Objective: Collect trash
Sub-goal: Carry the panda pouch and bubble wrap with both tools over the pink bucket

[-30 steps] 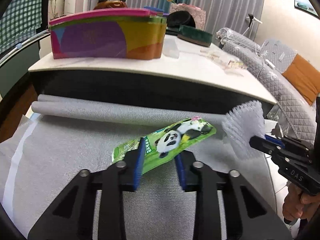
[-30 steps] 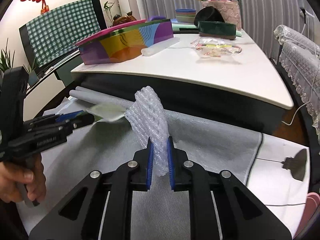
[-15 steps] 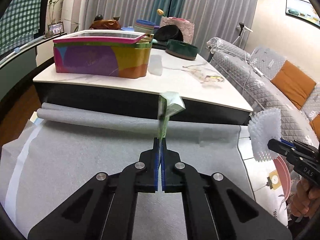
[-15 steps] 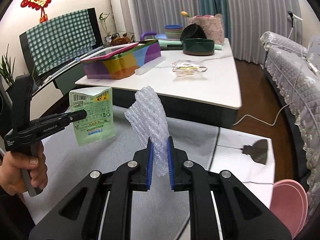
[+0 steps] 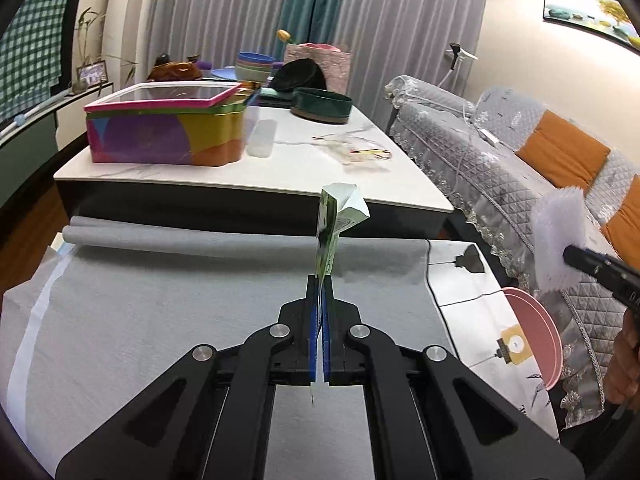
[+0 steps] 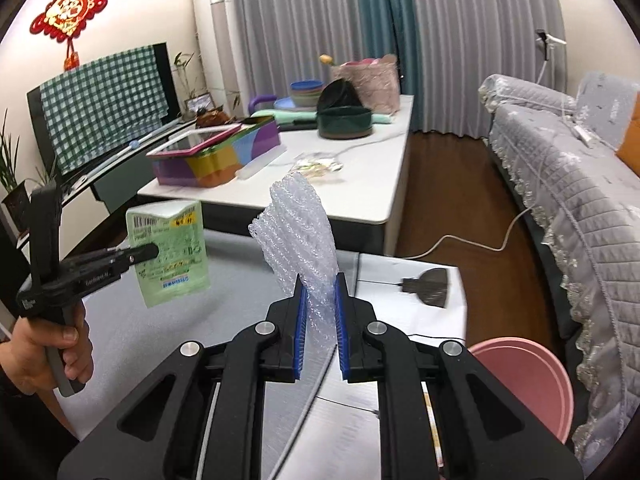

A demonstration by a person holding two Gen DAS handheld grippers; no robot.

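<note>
left tongs (image 5: 320,280): clenched on a green wrapper (image 5: 330,232), held edge-on and upright above the grey cloth (image 5: 160,320); from the right wrist view the wrapper's printed back (image 6: 170,252) is seen, pinched at mid-height, clear of the cloth. the left hand (image 6: 44,356) is wrapped around the handle.
right tongs (image 6: 320,280): clenched on a bubble wrap piece (image 6: 298,232), which stands up and leans left out of the blue pads (image 6: 300,332); in the left wrist view it shows at the right edge (image 5: 558,236), in front of the sofa (image 5: 500,152).
pink bin (image 6: 528,376): on the floor, just beside the cloth's right edge, below both held items.
table (image 5: 280,176): behind the cloth; a coloured tin (image 5: 164,132), a green bowl (image 5: 322,104) and a clear crumpled wrapper (image 5: 356,152) are carried on it.
</note>
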